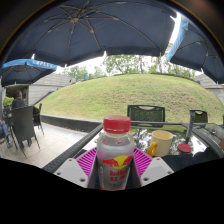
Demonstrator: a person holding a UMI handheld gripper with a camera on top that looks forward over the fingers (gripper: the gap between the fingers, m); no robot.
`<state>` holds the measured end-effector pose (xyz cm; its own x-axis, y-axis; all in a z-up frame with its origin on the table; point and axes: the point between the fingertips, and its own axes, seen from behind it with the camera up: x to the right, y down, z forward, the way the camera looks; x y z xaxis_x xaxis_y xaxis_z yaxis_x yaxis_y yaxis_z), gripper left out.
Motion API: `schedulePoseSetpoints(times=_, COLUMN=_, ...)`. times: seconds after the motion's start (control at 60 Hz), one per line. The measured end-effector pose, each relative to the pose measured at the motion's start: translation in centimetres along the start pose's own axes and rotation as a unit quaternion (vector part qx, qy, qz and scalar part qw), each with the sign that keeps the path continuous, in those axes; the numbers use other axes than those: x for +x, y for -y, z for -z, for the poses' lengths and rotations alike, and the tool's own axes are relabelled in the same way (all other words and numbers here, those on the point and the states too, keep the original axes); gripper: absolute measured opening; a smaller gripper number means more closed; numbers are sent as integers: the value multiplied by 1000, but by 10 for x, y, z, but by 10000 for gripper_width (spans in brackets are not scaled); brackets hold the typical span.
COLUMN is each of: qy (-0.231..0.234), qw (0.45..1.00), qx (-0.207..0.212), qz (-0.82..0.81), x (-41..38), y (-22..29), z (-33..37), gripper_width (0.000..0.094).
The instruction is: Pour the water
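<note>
My gripper (115, 170) is shut on a clear plastic bottle (115, 155) with a red cap and a red and yellow label. The bottle stands upright between the two magenta pads, lifted above the table. Both fingers (84, 163) press on its sides. A yellow cup (161, 142) stands on the dark table (190, 155) just beyond and to the right of the bottle. Its opening faces up.
A second bottle with a red cap (184, 148) lies or stands right of the yellow cup. A dark chair (146, 114) is behind the table. More chairs (22, 125) stand at the left on the patio. A large umbrella (100, 25) spreads overhead; a grassy slope lies beyond.
</note>
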<state>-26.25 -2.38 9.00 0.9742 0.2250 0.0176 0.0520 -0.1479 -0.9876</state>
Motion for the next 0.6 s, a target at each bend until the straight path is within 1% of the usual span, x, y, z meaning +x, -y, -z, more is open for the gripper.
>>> schedulePoseSetpoints(times=0.033, qy=3, qw=1000, qx=-6, qz=0, x=1, y=-3, z=0, gripper_width=501)
schedulePoseSetpoints(times=0.1, qy=-5, qw=1000, qx=-5, qz=-1, x=4, y=-4, z=0, gripper_width=424)
schedulePoseSetpoints(times=0.15, qy=-2, qw=1000, qx=-5, qz=-11, x=4, y=-4, z=1, gripper_width=359)
schedulePoseSetpoints(times=0.183, qy=4, qw=1000, qx=-4, qz=-9, x=7, y=-4, z=3, gripper_width=351)
schedulePoseSetpoints(times=0.2, qy=6, qw=1000, qx=-2, qz=-8, x=3, y=-2, z=-5, gripper_width=332)
schedulePoseSetpoints(times=0.267, qy=13, qw=999, qx=0, qz=-38, x=3, y=0, z=-10, gripper_width=327)
schedulePoseSetpoints(times=0.317, qy=31, qw=997, qx=-4, qz=-75, x=2, y=4, z=-6, gripper_width=326)
schedulePoseSetpoints(times=0.4, qy=48, qw=989, qx=11, qz=-138, x=9, y=28, z=-17, gripper_width=326)
schedulePoseSetpoints(times=0.45, qy=50, qw=981, qx=9, qz=-187, x=17, y=39, z=-27, gripper_width=326)
schedulePoseSetpoints(times=0.55, qy=84, qw=941, qx=21, qz=-329, x=32, y=69, z=-56, gripper_width=327)
schedulePoseSetpoints(times=0.6, qy=95, qw=910, qx=23, qz=-403, x=46, y=71, z=-74, gripper_width=327)
